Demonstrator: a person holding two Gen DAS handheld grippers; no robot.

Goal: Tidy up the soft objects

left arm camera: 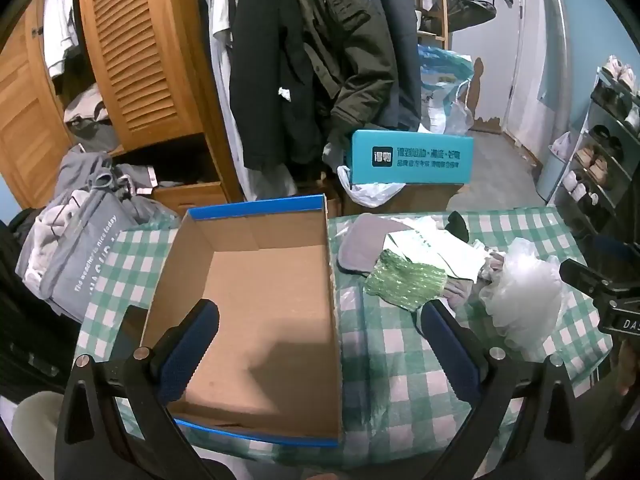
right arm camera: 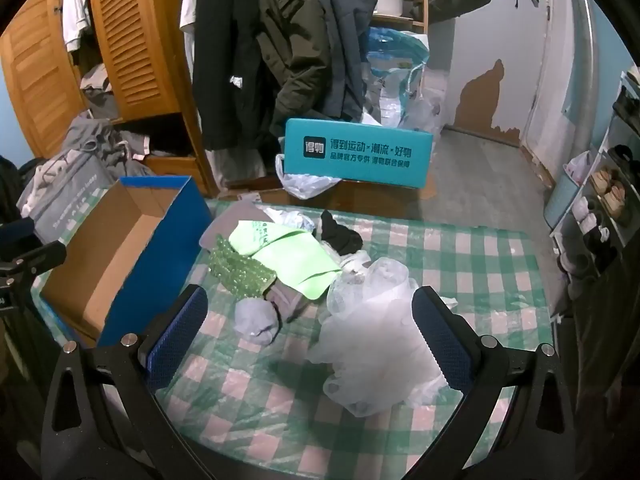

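An open cardboard box with blue sides (left arm camera: 256,288) (right arm camera: 120,248) stands empty on the left of the green checked table (left arm camera: 384,344) (right arm camera: 460,256). Right of it lies a heap of soft things: green bubble wrap (left arm camera: 404,280) (right arm camera: 240,268), a light green cloth (right arm camera: 292,256), a grey cloth (left arm camera: 360,244), a rolled grey sock (right arm camera: 256,320), a black piece (right arm camera: 340,236) and a crumpled clear plastic bag (left arm camera: 524,296) (right arm camera: 376,320). My left gripper (left arm camera: 320,320) is open and empty over the box's near right part. My right gripper (right arm camera: 308,300) is open and empty, its jaws either side of the sock and plastic bag.
A teal carton (left arm camera: 412,156) (right arm camera: 356,152) and plastic bags stand on the floor behind the table. Hanging coats (left arm camera: 304,60) and a wooden wardrobe (left arm camera: 132,52) are beyond. A clothes pile (left arm camera: 80,232) lies at left, a shoe rack (left arm camera: 608,152) at right.
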